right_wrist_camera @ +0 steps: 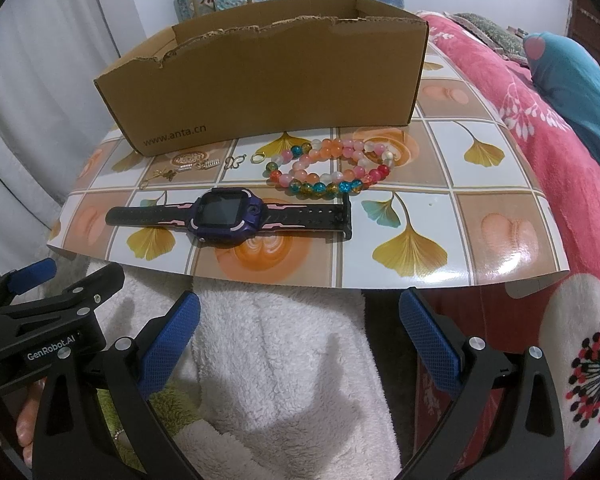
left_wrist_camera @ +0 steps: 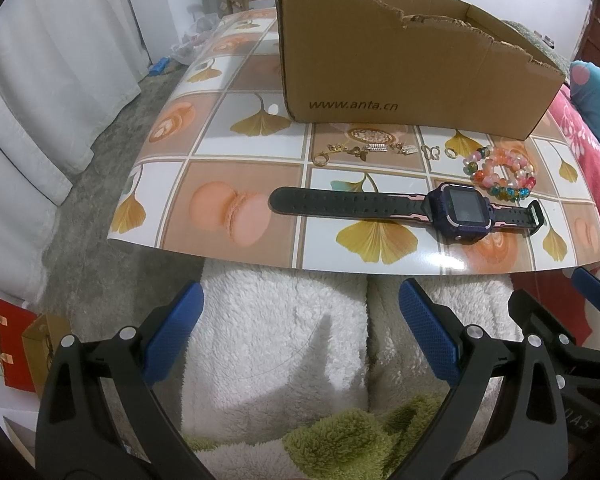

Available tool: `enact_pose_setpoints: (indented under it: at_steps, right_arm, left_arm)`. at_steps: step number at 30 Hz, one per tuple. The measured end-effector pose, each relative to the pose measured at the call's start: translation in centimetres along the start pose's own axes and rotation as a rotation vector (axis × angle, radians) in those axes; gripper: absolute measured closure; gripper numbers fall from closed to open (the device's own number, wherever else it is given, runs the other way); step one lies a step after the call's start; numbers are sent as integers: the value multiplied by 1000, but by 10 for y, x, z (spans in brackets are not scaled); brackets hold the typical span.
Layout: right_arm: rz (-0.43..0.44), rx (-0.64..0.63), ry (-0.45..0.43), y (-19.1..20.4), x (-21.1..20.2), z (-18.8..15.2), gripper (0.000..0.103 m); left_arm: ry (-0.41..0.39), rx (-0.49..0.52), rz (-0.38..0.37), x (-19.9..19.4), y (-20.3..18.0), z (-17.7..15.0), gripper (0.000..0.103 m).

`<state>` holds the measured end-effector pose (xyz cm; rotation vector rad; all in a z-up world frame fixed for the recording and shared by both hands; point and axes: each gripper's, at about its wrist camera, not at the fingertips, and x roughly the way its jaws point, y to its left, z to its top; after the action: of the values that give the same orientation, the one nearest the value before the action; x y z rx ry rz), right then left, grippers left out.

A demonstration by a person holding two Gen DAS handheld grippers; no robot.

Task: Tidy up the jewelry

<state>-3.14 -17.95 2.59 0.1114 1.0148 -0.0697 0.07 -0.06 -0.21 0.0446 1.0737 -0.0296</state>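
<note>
Both grippers hanging off near edge of mat, over fluffy white blanket (left_wrist_camera: 284,332). Left gripper (left_wrist_camera: 300,336) spread wide, nothing in it. Right gripper (right_wrist_camera: 300,336) same deal. Smartwatch (left_wrist_camera: 460,210) flat along near edge of ginkgo-print mat (left_wrist_camera: 236,128). Beaded bracelets (left_wrist_camera: 500,174) just behind watch, toward right edge. Gold trinkets (left_wrist_camera: 364,150) in row before cardboard box (left_wrist_camera: 400,64) at far edge.

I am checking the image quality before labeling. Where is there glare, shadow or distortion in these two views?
Right wrist view: white glare on the mat at its near right corner; the watch and beads are sharp. Left wrist view: a soft shadow falls on the white blanket between the tool fingers. Both views: fisheye bending curves the mat's near edge and the box, with dark corners.
</note>
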Motion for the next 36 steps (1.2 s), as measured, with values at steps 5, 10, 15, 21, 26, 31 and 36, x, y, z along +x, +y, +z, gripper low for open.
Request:
enact_pose_setpoints:
  at_steps: [5, 10, 15, 21, 26, 31, 36]
  right_arm:
    - [-10, -3, -5, 3, -2, 2, 6]
    - [-13, -3, -6, 2, -1, 2, 6]
    - [-7, -35, -37, 1, -4, 7, 6]
    - [24, -76, -66, -2, -4, 17, 6]
    - [54, -113, -65, 0, 2, 20, 6]
    - [69, -139, -65, 3, 5, 21, 6]
    - [75, -153, -69, 3, 7, 23, 6]
  left_arm:
    - [-6, -8, 4, 2, 5, 0, 8]
    - [-19, -9, 7, 5, 14, 2, 8]
    - [-49, 9, -16, 5, 24, 5, 8]
    - [-162, 89, -154, 3, 30, 13, 8]
    - [-219, 123, -232, 3, 32, 19, 8]
    - [-196, 206, -251, 11, 23, 27, 8]
    - [-199, 289, -252, 13, 10, 27, 8]
